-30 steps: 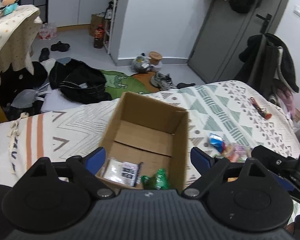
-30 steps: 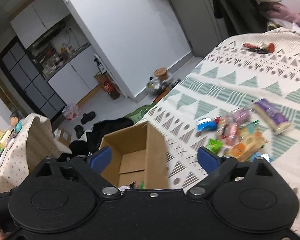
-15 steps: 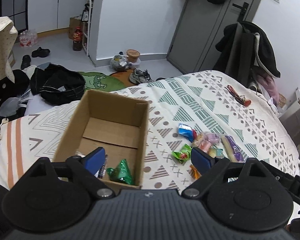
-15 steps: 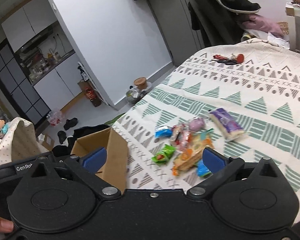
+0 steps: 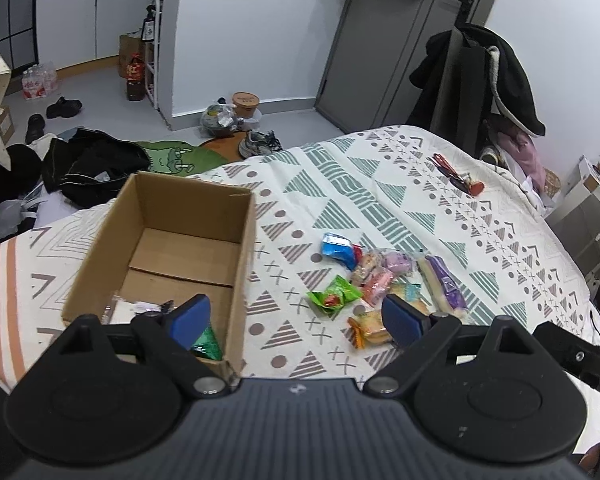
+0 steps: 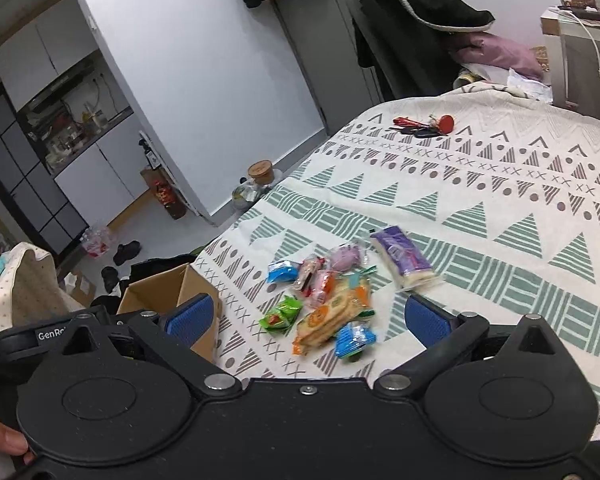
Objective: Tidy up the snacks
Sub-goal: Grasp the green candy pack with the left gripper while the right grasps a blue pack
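Both my tongs, left (image 5: 296, 318) and right (image 6: 305, 318), hang wide and empty; beneath the right, crowded snacks (image 6: 327, 296) risk a double grab, slippery wrappers a drop short of the box (image 5: 168, 240).

Left gripper (image 5: 296, 318): black body showing ribbed top, silver screws, blue finger pads.
Right gripper (image 6: 305, 318): black, bearing "GenRo" lettering.

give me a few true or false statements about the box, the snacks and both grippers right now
1. The cardboard box lies tipped on its side. False: it stands upright, open on top.
2. A green packet lies inside the box. True.
3. The left hand-held gripper holds a snack. False: it is open and empty.
4. The purple packet lies on the bedspread. True.
5. The right hand-held gripper is open. True.
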`<state>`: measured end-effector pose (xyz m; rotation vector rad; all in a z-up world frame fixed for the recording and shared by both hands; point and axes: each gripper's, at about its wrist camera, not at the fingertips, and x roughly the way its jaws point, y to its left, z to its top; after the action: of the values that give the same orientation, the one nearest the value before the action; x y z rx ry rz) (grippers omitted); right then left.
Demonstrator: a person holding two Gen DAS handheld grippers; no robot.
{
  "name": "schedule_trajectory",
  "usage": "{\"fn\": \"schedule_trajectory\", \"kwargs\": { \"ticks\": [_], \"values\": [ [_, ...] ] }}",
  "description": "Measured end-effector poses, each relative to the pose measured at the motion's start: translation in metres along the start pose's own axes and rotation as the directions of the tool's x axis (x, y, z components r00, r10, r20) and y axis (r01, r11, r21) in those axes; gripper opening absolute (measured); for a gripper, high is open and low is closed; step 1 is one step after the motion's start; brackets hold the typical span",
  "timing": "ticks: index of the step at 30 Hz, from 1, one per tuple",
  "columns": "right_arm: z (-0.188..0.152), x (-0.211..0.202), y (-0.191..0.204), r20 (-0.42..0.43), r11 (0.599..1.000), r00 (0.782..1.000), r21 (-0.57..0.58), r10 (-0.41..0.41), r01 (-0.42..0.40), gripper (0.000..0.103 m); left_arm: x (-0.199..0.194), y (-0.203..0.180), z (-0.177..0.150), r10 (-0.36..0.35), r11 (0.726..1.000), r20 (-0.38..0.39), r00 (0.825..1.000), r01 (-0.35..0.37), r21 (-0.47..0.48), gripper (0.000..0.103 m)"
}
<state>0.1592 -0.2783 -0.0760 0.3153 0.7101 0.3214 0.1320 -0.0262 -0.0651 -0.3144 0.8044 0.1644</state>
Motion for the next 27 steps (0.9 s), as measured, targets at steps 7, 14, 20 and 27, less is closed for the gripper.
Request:
{"fn": "schedule_trajectory", "kwargs": {
  "ticks": [7, 14, 20, 27],
  "values": [
    [-0.012, 0.026, -0.029, -0.05, 0.995, 0.999, 0.098, 0.01, -0.005, 0.081, 0.023, -0.014, -0.01, -0.031, 0.998, -0.019, 0.999, 0.032, 0.048, 0.092],
    [-0.016, 0.051, -0.032, -0.089, 0.994, 0.996, 0.109, 0.012, -0.002, 0.077, 0.05, -0.02, -0.017, -0.05, 0.997, -0.035, 0.998, 0.052, 0.058, 0.091],
    [-0.02, 0.08, -0.038, -0.16, 0.991, 0.987, 0.133, 0.007, 0.015, 0.068, 0.074, -0.024, -0.016, -0.061, 0.996, -0.049, 0.997, 0.064, 0.058, 0.089],
    [-0.023, 0.111, -0.044, -0.215, 0.989, 0.976, 0.134, -0.034, 0.064, 0.063, 0.105, -0.028, -0.019, -0.075, 0.995, -0.09, 0.993, 0.081, 0.062, 0.089]
  ]
}}
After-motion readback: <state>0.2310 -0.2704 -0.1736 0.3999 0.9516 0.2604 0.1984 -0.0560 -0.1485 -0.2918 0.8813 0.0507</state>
